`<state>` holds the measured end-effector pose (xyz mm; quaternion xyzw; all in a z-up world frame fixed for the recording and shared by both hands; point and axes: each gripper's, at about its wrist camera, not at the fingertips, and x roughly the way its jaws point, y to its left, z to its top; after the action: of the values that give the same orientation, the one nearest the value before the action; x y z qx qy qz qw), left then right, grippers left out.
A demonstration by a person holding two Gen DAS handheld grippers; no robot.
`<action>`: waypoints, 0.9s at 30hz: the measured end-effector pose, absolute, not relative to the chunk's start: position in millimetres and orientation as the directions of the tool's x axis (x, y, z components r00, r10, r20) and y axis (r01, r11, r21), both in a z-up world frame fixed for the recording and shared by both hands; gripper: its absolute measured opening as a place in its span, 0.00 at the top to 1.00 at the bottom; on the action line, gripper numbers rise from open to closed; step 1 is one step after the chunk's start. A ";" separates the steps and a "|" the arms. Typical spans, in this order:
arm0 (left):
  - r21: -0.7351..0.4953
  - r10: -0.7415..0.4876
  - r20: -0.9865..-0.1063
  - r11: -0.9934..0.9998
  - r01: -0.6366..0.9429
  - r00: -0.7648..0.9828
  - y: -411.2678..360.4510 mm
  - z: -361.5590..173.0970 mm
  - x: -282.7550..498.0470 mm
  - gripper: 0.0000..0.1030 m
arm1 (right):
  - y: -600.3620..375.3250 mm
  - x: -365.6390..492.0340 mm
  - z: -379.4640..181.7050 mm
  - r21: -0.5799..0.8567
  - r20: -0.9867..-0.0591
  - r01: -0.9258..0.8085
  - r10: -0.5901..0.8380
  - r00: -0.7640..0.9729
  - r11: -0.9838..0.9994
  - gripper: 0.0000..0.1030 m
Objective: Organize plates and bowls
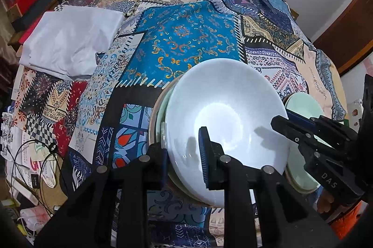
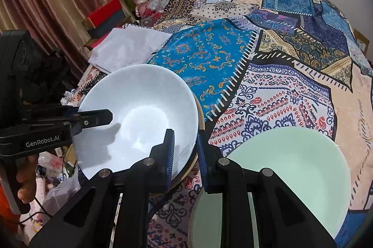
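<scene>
Two grippers, one white bowl, and a pile of crockery on a patchwork cloth.

We clamp the white bowl (image 1: 223, 117) at opposite rims: the left gripper (image 1: 184, 152) and the right gripper (image 2: 185, 154) each pinch its thin wall, one finger inside, one outside. It sits atop stacked dishes, with the pale green plate (image 2: 286, 168) just beside it. We judge it stiff, glazed, slippery and breakable, so the rim is the sensible hold.

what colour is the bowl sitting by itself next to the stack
Pale mint green bowl, clearest in the right wrist view.
</scene>
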<state>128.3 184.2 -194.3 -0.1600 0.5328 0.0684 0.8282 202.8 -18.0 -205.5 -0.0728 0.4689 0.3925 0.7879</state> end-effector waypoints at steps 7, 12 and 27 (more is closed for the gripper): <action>-0.200 -0.061 -0.908 0.932 -0.302 0.414 187.0 -189.4 128.0 0.79 | -24.9 201.5 -202.4 0.265 -0.788 -0.688 0.563 0.249 0.675 0.81; -0.203 -0.066 -0.907 0.934 -0.295 0.416 188.4 -190.1 126.2 0.78 | -28.1 202.9 -200.2 0.250 -0.788 -0.690 0.557 0.262 0.679 0.79; -0.130 0.006 -0.896 0.952 -0.276 0.443 189.1 -178.1 113.7 0.62 | -25.2 205.2 -204.9 0.242 -0.803 -0.700 0.543 0.244 0.672 0.74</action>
<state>113.7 189.1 -178.1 -0.1297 0.5208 0.0840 0.8396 205.2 -25.2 -204.9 -0.0834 0.4698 0.3964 0.7844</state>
